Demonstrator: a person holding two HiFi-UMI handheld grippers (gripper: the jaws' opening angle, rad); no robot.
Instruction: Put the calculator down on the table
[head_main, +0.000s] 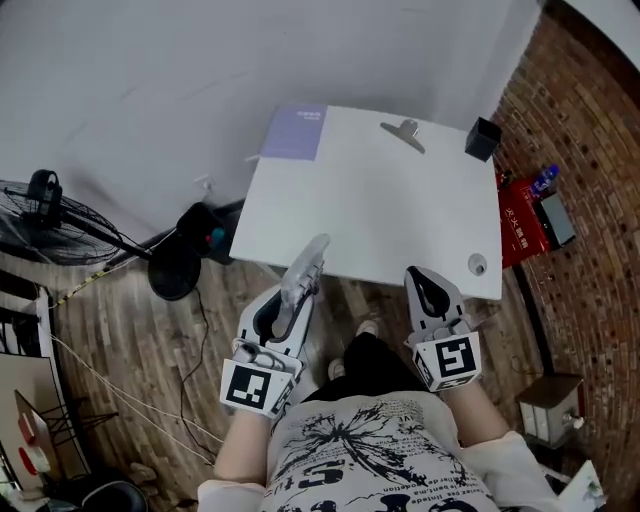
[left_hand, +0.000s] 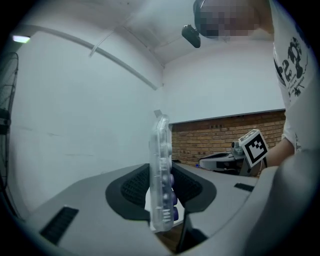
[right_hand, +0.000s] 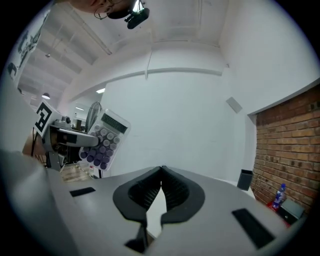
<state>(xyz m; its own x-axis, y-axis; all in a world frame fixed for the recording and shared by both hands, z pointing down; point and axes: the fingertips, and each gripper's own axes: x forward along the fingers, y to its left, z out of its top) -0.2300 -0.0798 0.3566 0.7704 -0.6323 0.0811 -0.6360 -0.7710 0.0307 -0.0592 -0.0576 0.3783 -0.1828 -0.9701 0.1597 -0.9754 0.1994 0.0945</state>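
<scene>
My left gripper is shut on a clear calculator with purple keys. It holds the calculator by the lower end, with the top reaching over the near edge of the white table. In the left gripper view the calculator stands edge-on between the pads of the left gripper. My right gripper hovers at the table's near edge, shut and empty. In its own view the right gripper has its jaw tips touching, and the calculator shows face-on at the left.
On the table lie a purple notebook at the far left corner, a metal clip, a black cup at the far right and a small round object near the right front. A fan stands on the floor to the left. A brick wall is on the right.
</scene>
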